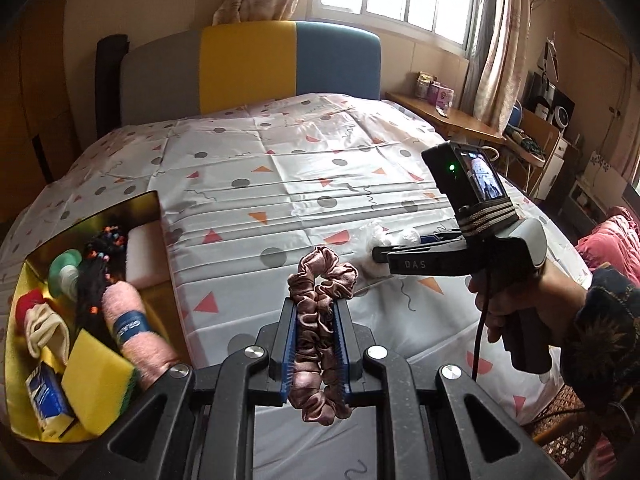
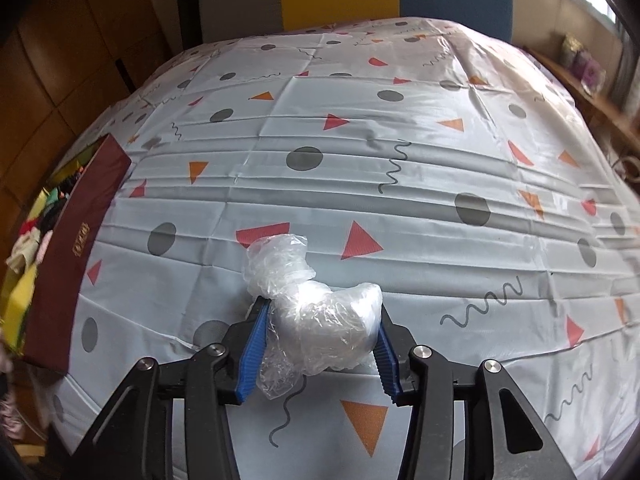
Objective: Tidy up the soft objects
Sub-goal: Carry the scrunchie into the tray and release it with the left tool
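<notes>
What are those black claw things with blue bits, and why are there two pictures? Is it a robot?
No robot here. A person holds a grabbing tool in each hand, and each tool has a small camera looking out along its two fingers. So one picture comes from the left tool and one from the right tool.

In the left picture, the left tongs are shut on a pink scrunchie. Off to the side is a box with soft things already in it: a yellow sponge, a pink roll and others. You can also see the other tool and the hand gripping it.

In the right picture, the right tongs squeeze a crumpled clear plastic bag that lies on the bed cover, the white one with dots and triangles.
</notes>
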